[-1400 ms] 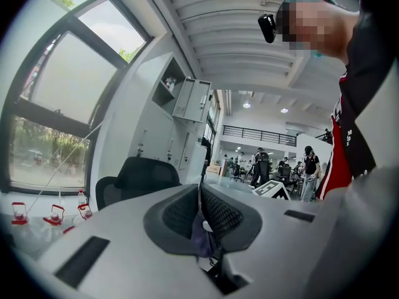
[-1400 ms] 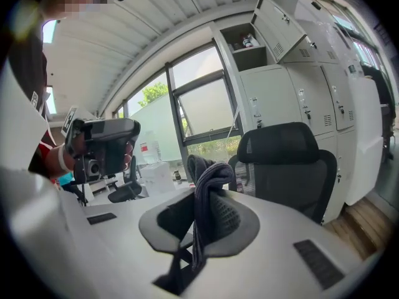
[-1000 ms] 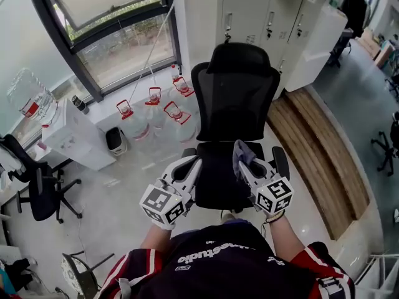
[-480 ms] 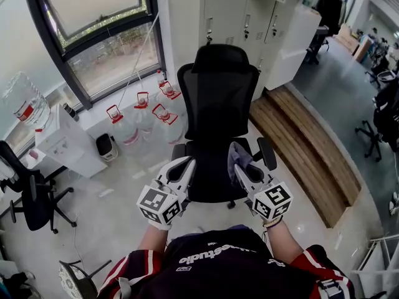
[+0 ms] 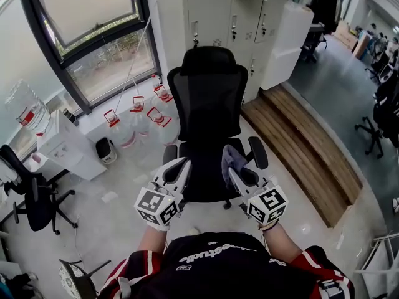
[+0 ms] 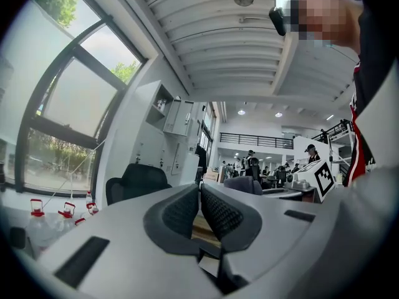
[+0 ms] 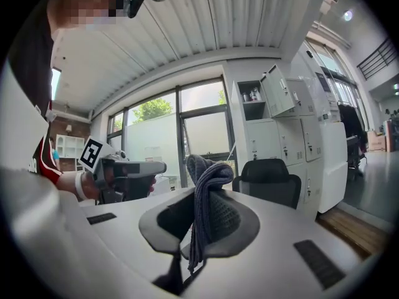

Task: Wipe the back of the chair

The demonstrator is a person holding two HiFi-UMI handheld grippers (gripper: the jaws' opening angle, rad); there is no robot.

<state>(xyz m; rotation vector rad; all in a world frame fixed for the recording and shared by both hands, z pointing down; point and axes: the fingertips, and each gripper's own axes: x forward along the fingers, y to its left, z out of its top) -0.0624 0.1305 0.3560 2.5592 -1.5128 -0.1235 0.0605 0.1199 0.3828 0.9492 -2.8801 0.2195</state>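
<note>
Head view: a black office chair (image 5: 209, 101) stands at frame centre; the left hand-held gripper (image 5: 180, 163) and right hand-held gripper (image 5: 232, 170) hover low, before its seat. Left gripper view: jaws pressed together, nothing between. Right gripper view: jaws clamp a grey cloth (image 7: 209, 176), chair right of centre beyond

Right gripper (image 7: 201, 212) clamped on a grey cloth (image 7: 211, 174)
The black chair (image 7: 269, 180) stands just right of centre; the left gripper (image 7: 128, 170) shows at mid-left, white lockers (image 7: 299, 136) at right.
</note>
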